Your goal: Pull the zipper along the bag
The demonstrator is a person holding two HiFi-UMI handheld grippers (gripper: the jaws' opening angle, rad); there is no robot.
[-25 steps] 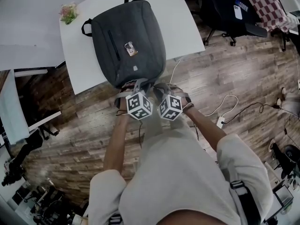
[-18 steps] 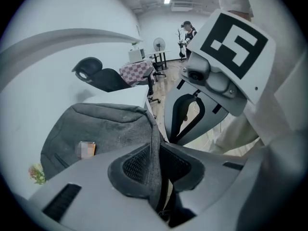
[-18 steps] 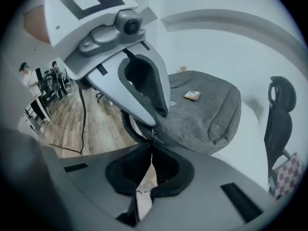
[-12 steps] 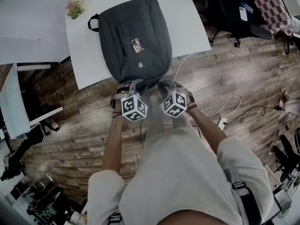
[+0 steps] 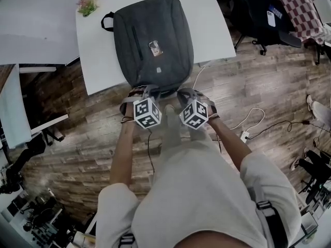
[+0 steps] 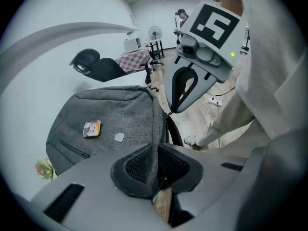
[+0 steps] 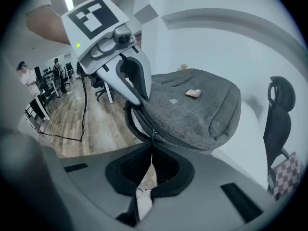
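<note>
Away from my right gripper, my left gripper has shifted, just re-clamping the backpack edge; right, just closed, pinches the zipper pull; zipping looks barely begun.

Bench bare L & R of bag; flowers at far-L corner. L claw, R claw crowd near edge, narrow gap btwn. Chair off bench R, well apart.

light: bright, even | edges: fisheye-bent, dark corners | focus: sharp
</note>
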